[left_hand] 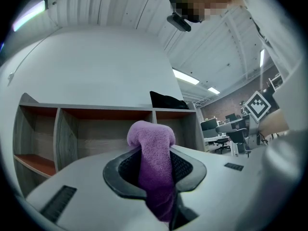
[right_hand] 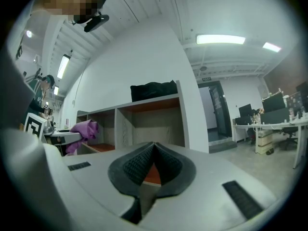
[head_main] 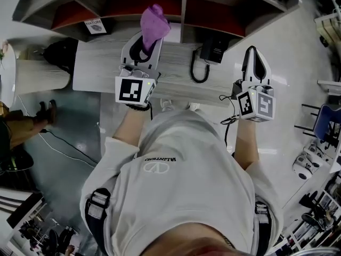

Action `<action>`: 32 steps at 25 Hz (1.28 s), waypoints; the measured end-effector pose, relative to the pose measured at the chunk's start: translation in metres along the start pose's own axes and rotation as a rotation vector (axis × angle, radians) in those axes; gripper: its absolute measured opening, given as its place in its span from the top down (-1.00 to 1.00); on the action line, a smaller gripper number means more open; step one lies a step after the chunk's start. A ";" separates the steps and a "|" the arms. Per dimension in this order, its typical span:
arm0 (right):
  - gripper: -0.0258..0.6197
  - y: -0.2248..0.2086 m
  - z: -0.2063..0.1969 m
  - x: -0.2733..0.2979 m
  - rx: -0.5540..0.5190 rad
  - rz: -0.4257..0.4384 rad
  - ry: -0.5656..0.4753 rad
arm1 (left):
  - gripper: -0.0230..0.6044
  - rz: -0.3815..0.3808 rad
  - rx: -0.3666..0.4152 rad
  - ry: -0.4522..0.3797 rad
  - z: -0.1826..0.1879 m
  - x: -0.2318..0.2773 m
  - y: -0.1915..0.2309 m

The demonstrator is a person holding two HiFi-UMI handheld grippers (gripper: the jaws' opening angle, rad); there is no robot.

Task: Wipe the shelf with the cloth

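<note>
The left gripper's [left_hand: 155, 154] jaws are clamped on the purple cloth [left_hand: 153, 148], whose bunched top sticks out past the fingertips. The right gripper's [right_hand: 153, 150] jaws are together with nothing between them. The cloth is raised toward the open shelf [left_hand: 86, 138], apparently short of any board, so the wiping looks wholly undone.

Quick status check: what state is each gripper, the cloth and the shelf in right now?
left gripper: shut on the cloth.
right gripper: shut, empty.
cloth: bunched, sticking up past the jaws.
shelf: open-fronted, a black bag on top.
</note>
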State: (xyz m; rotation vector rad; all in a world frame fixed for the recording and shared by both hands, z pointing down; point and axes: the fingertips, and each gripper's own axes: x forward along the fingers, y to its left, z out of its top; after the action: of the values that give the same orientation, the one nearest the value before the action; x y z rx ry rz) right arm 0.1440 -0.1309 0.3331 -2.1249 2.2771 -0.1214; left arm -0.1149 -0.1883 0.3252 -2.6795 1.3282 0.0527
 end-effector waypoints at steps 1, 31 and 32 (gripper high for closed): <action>0.92 -0.002 0.001 -0.003 0.000 -0.009 -0.002 | 0.60 0.001 0.006 -0.002 0.002 -0.002 0.002; 0.92 -0.033 0.019 -0.045 -0.040 -0.154 -0.027 | 0.60 0.072 0.033 -0.014 0.023 -0.049 0.049; 0.92 -0.034 0.019 -0.046 -0.037 -0.158 -0.026 | 0.60 0.073 0.032 -0.013 0.022 -0.049 0.051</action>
State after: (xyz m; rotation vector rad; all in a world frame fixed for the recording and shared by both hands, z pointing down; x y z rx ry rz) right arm 0.1824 -0.0880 0.3155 -2.3090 2.1118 -0.0536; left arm -0.1840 -0.1765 0.3021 -2.5994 1.4111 0.0568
